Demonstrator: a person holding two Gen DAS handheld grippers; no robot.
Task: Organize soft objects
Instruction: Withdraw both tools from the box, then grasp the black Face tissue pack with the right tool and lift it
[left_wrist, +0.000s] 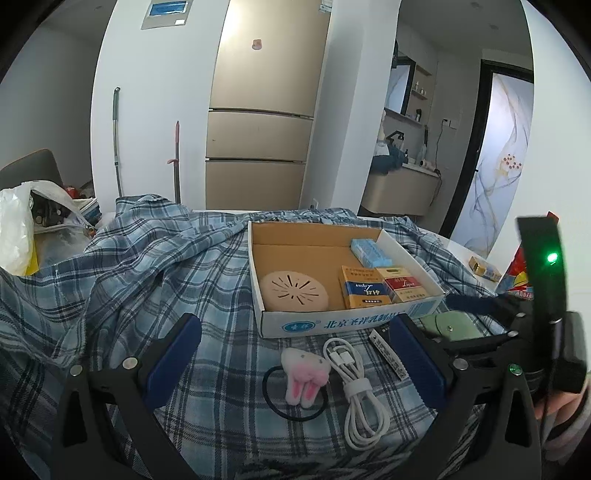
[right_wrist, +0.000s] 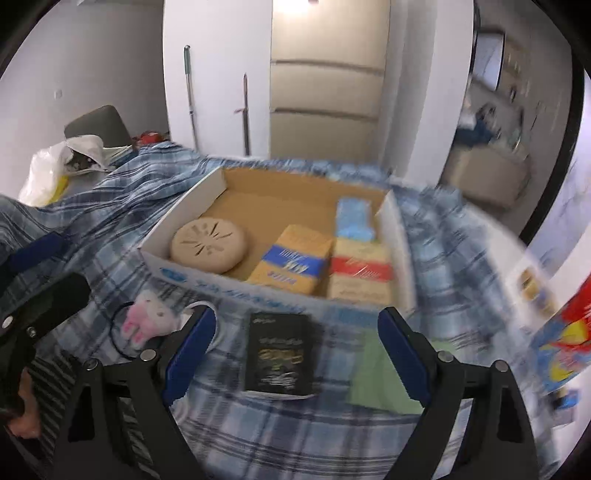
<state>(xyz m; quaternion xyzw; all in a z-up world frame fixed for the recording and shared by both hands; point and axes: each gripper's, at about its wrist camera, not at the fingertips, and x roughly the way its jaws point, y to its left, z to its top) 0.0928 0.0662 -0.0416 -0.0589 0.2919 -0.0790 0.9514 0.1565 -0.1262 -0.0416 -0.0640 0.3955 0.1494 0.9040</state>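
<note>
- Reaching toward the near edge of the cardboard box (right_wrist: 397, 236), the right gripper (right_wrist: 297, 354) has its blue jaws spread wide with nothing pinched; a black packet (right_wrist: 279, 356) lies flat on the plaid cloth (left_wrist: 122, 266) between them, and a green pouch (right_wrist: 384, 376) sits just to its right, under the right jaw.
- Closing here risks catching the cloth along with the packet, since the fabric is loose and rumpled; a tug would drag the box and everything near it.
- Because that view is smeared by motion, the packet's edges are hard to judge, so the jaws could come down on one corner only and let it pivot out.
- Holding its jaws apart and empty too, the left gripper (left_wrist: 295, 354) frames the bunny hair tie (left_wrist: 303, 371) and the coiled white cable (left_wrist: 356, 391), which lie touching side by side near the front of the box.
- A pinch there could snag the cable with the plush, or hook only the black elastic loop, leaving the bunny dangling.
- With both tools working close together in front of the box, their frames may knock each other.
- Space inside the box is free mostly at the far left, beyond the round beige pad (left_wrist: 293, 291); a drop on the right would land on the stacked cartons (left_wrist: 382, 286).
</note>
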